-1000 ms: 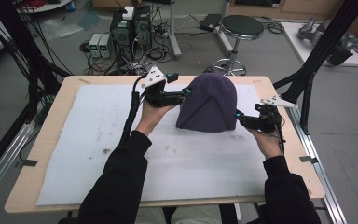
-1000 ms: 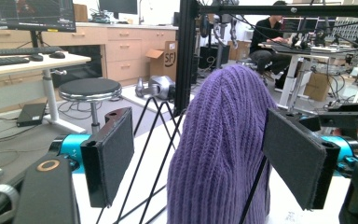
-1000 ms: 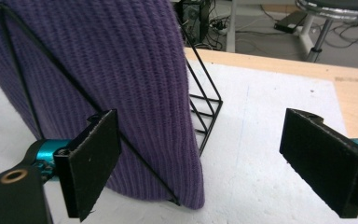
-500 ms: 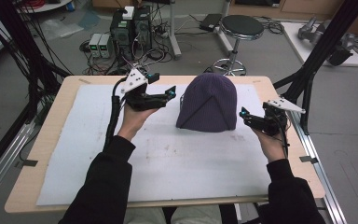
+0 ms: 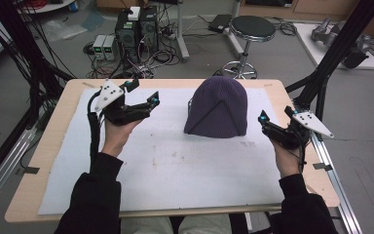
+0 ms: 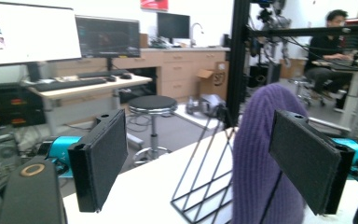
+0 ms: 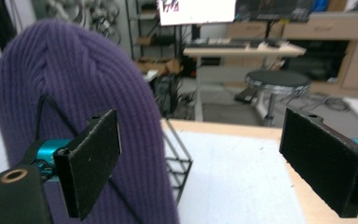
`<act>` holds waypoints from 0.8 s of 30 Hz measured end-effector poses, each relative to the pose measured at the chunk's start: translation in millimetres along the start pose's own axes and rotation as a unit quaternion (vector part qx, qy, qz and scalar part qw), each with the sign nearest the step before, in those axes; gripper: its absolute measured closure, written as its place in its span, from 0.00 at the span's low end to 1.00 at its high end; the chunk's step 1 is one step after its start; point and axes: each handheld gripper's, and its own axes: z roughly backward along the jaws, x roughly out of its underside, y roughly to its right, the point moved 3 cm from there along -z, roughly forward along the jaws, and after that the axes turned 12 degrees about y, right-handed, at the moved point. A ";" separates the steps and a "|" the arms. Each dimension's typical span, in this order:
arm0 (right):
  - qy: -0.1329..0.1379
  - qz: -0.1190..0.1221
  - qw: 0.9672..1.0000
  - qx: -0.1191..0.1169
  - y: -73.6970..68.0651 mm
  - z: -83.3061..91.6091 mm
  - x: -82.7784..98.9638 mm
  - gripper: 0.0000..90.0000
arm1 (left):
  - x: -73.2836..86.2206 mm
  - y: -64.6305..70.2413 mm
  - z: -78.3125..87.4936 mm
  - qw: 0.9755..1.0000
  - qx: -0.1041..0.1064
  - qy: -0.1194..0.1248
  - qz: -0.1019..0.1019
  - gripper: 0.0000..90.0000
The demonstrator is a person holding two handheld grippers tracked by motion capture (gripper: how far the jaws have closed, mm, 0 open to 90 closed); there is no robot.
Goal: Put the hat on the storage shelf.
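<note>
Both pairs of jaws stand spread wide with nothing between them. From above, the left gripper (image 5: 143,100) is raised in the person's left hand (image 5: 114,136) over the left part of the white mat (image 5: 175,170), well apart from the hat. The right gripper (image 5: 272,119) is held in the right hand (image 5: 287,158) near the right edge of the bench (image 5: 53,146), just beside the hat but clear of it.

Farther in, toward the far edge, a purple knitted beanie (image 5: 217,107) stands upright on the mat, pulled over a black wire stand (image 6: 205,186). In the left gripper view the stand's open frame pokes out beside the hat; in the right gripper view the beanie (image 7: 79,107) rises close behind the left jaw pad.

Beyond the bench, a black round stool (image 5: 252,29) stands on the floor, with computer boxes (image 5: 135,29) and tangled cables to its left.
</note>
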 end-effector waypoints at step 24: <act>0.039 0.011 0.999 0.008 -1.8 24.9 20.0 0.13 | 26.0 -35.2 112.6 0.990 -0.138 0.021 -0.005 0.21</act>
